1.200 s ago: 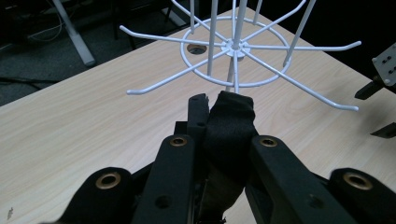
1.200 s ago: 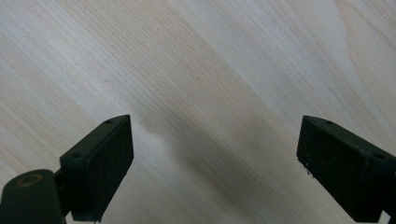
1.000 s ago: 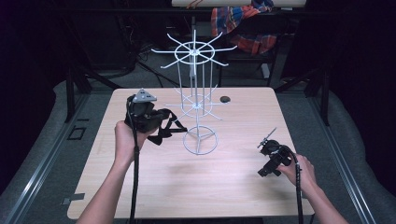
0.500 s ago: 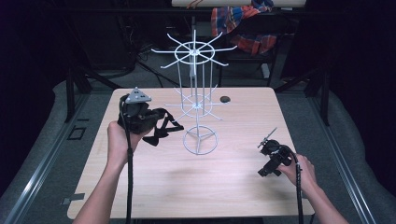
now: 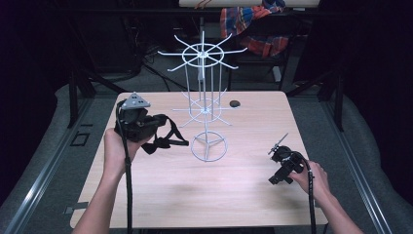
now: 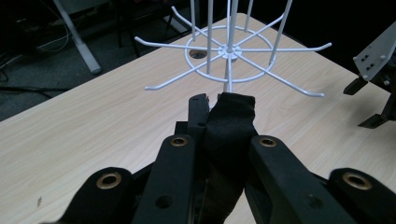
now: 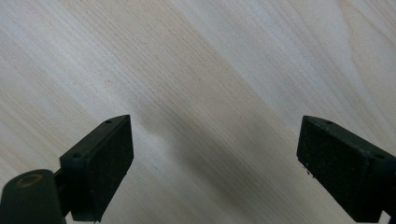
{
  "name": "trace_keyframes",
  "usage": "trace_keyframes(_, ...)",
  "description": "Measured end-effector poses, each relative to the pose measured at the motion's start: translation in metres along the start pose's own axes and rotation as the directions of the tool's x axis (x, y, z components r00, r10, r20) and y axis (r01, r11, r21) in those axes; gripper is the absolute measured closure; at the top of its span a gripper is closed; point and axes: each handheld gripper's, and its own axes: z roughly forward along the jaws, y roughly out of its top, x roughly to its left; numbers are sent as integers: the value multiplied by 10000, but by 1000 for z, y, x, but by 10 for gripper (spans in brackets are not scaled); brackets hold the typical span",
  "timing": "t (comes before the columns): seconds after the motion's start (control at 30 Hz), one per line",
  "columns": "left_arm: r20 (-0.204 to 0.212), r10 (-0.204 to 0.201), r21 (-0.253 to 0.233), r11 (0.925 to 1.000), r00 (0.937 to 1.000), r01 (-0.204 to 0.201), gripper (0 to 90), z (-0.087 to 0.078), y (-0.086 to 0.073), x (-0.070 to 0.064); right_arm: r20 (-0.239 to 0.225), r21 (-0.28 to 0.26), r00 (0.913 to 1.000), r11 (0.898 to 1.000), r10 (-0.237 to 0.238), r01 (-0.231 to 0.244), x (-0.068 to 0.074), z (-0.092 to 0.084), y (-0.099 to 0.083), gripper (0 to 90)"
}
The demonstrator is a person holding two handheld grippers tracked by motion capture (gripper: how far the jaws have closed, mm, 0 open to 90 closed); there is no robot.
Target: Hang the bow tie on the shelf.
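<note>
Two grippers over the pale wooden worktop (image 5: 204,195), and the left gripper (image 5: 163,136) has its jaws clamped on a black fabric strap (image 6: 229,135), raised above the wood near the left edge. Strap loops dangle from it towards the white wire spinner rack (image 5: 204,97), which stands just beside it on a ring base at the middle. Over by the right edge, the right gripper (image 5: 277,146) sits low, jaws wide apart with bare wood between them. Small dark round object (image 5: 234,103) near the far edge.
</note>
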Motion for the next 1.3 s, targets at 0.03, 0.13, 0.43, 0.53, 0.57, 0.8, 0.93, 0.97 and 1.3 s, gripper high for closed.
trace_keyframes(0.03, 19, -1, -4, 10000, 10000, 1, 841, 2, 1, -1, -14, -180, 9999, 9997, 133, -133, 1, 1, -1, 105)
trace_keyframes(0.13, 111, 82, 16, 10000, 9999, -82, 841, 9, 2, -5, -9, -189, 9999, 9997, 140, -141, 1, 1, -1, 105)
trace_keyframes(0.43, 243, 134, 239, 9996, 9996, -140, 839, 29, 3, -9, 21, 50, 10000, 10000, -36, 36, 0, 0, 0, 105)
trace_keyframes(0.53, 292, 155, 415, 9990, 9995, -167, 839, 37, 1, -10, 17, -19, 10000, 10000, 76, -76, 1, 1, 0, 105)
trace_keyframes(0.57, 295, 165, 437, 9989, 9994, -178, 838, 38, 0, -10, -52, -102, 9999, 9999, 133, -134, 1, 2, 0, 105)
trace_keyframes(0.8, 206, 164, 620, 9979, 9997, -177, 834, 43, -2, -9, -37, -50, 10000, 10000, 51, -51, 1, 2, 0, 105)
trace_keyframes(0.93, 166, 87, 694, 9975, 9998, -98, 834, 44, -4, -6, -55, -51, 10000, 10000, 36, -36, 1, 2, 0, 105)
trace_keyframes(0.97, 166, 93, 732, 9973, 9998, -105, 834, 44, -5, -5, -50, -47, 10000, 10000, 32, -32, 1, 2, 0, 105)
trace_keyframes(1.3, 55, -116, 934, 9956, 9999, 110, 835, 48, -12, 2, -79, -47, 10000, 10000, 32, -33, 1, 2, 0, 105)
